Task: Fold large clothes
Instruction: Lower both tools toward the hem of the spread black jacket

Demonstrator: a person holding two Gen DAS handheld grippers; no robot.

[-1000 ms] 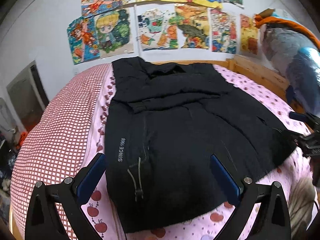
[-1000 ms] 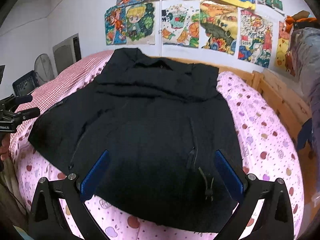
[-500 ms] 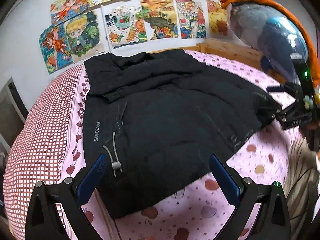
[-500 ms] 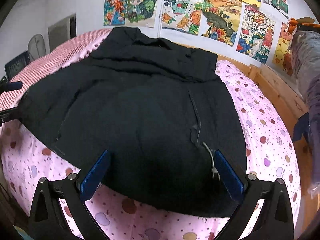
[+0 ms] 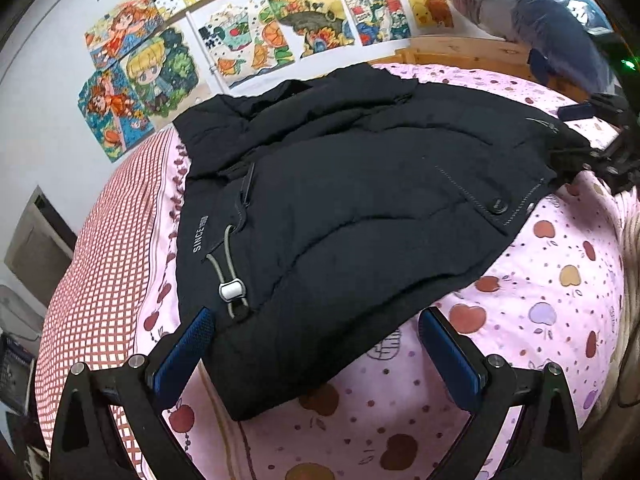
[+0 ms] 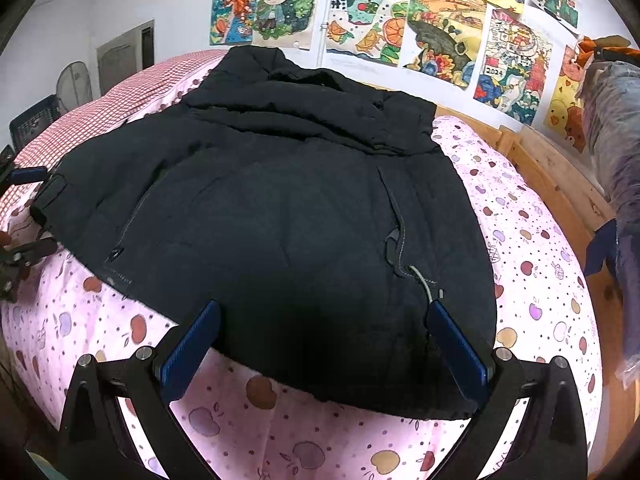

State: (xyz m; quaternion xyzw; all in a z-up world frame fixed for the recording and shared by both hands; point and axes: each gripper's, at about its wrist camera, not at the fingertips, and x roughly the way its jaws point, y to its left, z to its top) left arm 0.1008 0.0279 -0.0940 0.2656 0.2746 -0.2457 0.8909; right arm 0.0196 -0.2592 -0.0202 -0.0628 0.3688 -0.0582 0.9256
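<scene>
I see both my left gripper (image 5: 316,344) and right gripper (image 6: 320,340) spread wide above the black jacket (image 6: 280,220) on a pink apple-print bedsheet (image 6: 540,264); cartoon posters (image 6: 400,16) cover the wall.

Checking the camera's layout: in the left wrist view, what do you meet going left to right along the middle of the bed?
Red checked sheet → "SINCE" lettering → grey drawstring with toggle → black jacket → snap button → pink apple-print sheet.
</scene>
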